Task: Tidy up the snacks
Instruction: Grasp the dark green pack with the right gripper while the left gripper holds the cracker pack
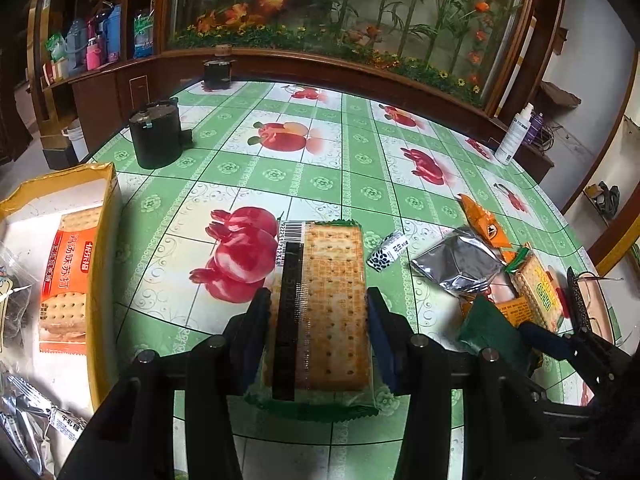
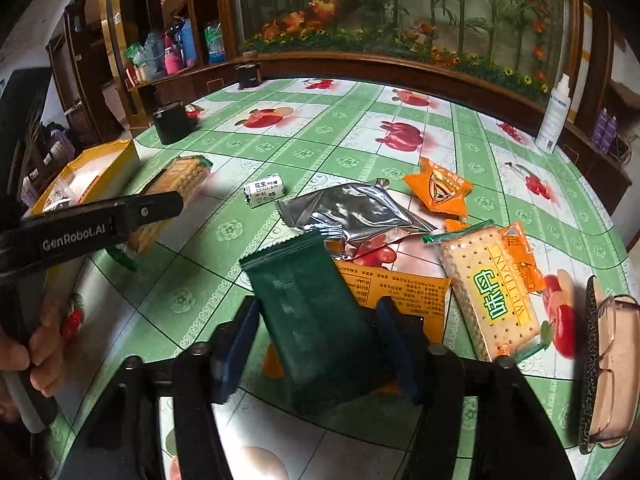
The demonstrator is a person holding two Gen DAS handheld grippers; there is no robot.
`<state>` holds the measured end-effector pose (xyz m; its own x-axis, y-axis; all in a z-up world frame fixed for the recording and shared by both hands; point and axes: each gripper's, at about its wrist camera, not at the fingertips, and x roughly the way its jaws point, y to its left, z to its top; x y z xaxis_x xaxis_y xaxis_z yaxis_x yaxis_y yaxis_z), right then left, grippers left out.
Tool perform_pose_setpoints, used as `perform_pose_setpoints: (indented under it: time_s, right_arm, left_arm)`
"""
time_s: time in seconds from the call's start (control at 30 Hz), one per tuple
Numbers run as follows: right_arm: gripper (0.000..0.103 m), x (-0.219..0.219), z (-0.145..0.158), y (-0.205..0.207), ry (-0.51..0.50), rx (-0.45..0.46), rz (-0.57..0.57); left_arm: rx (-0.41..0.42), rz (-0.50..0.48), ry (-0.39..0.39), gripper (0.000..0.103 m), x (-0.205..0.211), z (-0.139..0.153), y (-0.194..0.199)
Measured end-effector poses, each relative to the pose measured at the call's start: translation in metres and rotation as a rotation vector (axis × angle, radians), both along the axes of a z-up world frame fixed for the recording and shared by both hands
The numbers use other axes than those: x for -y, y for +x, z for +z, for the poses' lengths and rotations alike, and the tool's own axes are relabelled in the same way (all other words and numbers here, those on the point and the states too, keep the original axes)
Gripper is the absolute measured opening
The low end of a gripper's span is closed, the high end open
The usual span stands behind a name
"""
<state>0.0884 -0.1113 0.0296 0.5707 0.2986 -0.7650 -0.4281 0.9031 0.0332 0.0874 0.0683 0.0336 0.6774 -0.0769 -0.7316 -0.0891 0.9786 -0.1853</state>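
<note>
The left gripper (image 1: pixel 318 312) grasps the cracker pack (image 1: pixel 320 304), which may slip short of the yellow box (image 1: pixel 102 184) to its left, while the right gripper (image 2: pixel 316 332) clamps a green packet (image 2: pixel 312 320).

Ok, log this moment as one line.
left gripper: shut on cracker pack | right gripper: around green packet, closure unclear | yellow box: partly filled | loose snacks on table

A green checked, fruit-printed cloth covers the table (image 1: pixel 320 160). Two dark round metal tins (image 1: pixel 156 136) (image 1: pixel 217 72) stand toward its far left, well apart. A white spray bottle (image 2: pixel 554 116) stands at the far right edge. Brown-rimmed glasses (image 2: pixel 610 364) lie near the right edge.
</note>
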Motion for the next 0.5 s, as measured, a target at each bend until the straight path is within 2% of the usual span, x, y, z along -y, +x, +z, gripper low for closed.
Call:
perform_pose_setpoints:
  time_s: [0.1,0.27,0.37,0.5]
  right_arm:
    - [0.051,-0.003,0.0,-0.005,-0.025,0.013,-0.002]
    - [0.051,-0.008,-0.001,-0.01,-0.045,0.024,-0.029]
    - [0.048,-0.003,0.001,-0.009,-0.01,0.008,-0.056]
    - [0.048,0.013,0.006,-0.006,0.123,-0.038,-0.081]
  left_arm:
    - [0.004,-0.003,-0.005,0.046,0.001,0.001,-0.001]
    - [0.008,-0.006,-0.008,0.046,0.002,0.003,-0.002]
    - [0.013,-0.009,-0.018,0.046,0.002,0.005,-0.004]
    - [0.019,-0.008,-0.022,0.046,0.002,0.006,-0.005]
